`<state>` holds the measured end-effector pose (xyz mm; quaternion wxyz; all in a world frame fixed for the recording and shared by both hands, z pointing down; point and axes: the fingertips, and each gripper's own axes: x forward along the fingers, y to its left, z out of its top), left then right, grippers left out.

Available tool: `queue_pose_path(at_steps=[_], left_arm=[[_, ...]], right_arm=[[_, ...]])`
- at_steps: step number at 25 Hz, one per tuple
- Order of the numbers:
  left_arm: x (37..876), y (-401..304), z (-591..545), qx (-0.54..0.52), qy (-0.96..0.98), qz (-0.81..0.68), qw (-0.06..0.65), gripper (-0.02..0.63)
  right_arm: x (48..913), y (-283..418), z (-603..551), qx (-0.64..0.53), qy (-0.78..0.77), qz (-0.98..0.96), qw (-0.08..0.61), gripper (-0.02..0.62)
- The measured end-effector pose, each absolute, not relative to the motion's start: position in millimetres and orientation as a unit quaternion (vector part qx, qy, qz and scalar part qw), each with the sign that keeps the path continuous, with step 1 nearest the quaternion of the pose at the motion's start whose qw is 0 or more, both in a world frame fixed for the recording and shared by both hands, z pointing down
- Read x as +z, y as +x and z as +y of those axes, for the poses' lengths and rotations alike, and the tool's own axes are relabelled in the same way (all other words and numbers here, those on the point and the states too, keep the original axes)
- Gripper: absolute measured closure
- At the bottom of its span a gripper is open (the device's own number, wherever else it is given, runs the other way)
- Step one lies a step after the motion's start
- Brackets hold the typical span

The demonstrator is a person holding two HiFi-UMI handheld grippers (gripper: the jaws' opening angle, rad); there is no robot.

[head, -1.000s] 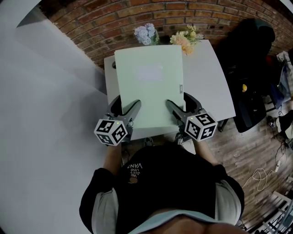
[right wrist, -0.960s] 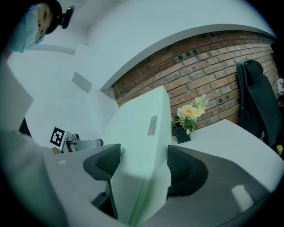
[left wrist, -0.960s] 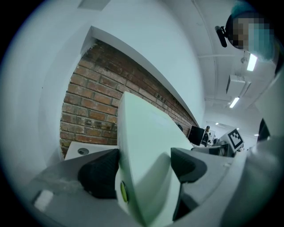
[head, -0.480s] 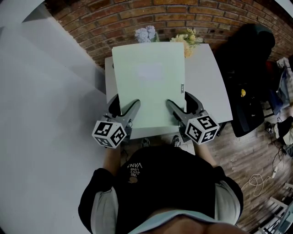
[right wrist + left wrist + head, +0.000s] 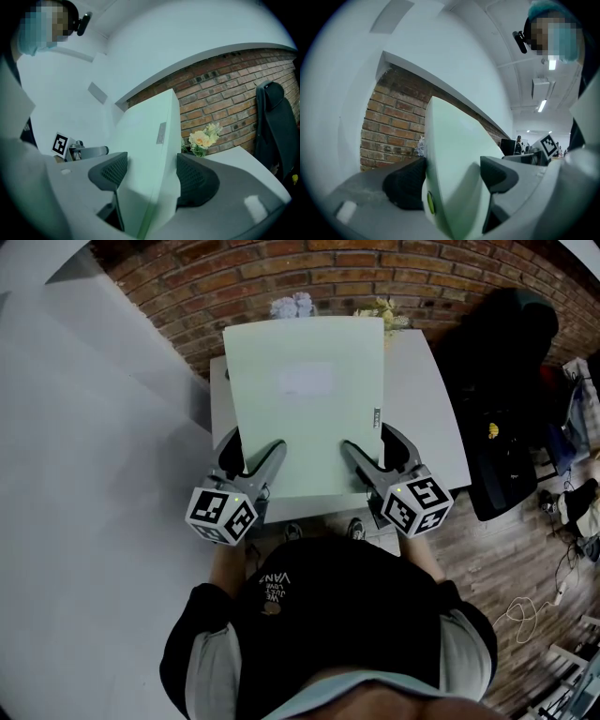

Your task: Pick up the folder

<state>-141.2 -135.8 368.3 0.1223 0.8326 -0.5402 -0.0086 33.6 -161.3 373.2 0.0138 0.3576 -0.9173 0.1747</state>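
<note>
Folder (image 5: 305, 404) has risen higher over the bench (image 5: 427, 418), head view | left gripper view: left gripper (image 5: 452, 180) jaws clamp its near edge | right gripper view: right gripper (image 5: 152, 176) clamps likewise | lift under way; next we should raise both evenly.

The folder (image 5: 305, 409), clamped at its near edge by the left hand-held gripper (image 5: 253, 448) and right hand-held gripper (image 5: 371, 444), is held over the worktop (image 5: 427, 418), whose right part is seen bare. The far edge is closed by flowers (image 5: 386, 310) and a brick wall (image 5: 281, 273); the right side is flanked by a chair (image 5: 506, 362).
</note>
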Motion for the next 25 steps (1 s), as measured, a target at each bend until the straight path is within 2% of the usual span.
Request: queue_pose_path(at_steps=[25], left_arm=[[364.4,-91.4,-138.9,0.017,0.864,-0.497,0.078,0.247]], right_arm=[[371.9,82.6,-149.0,0.119,0.405,-0.906,0.038,0.279]])
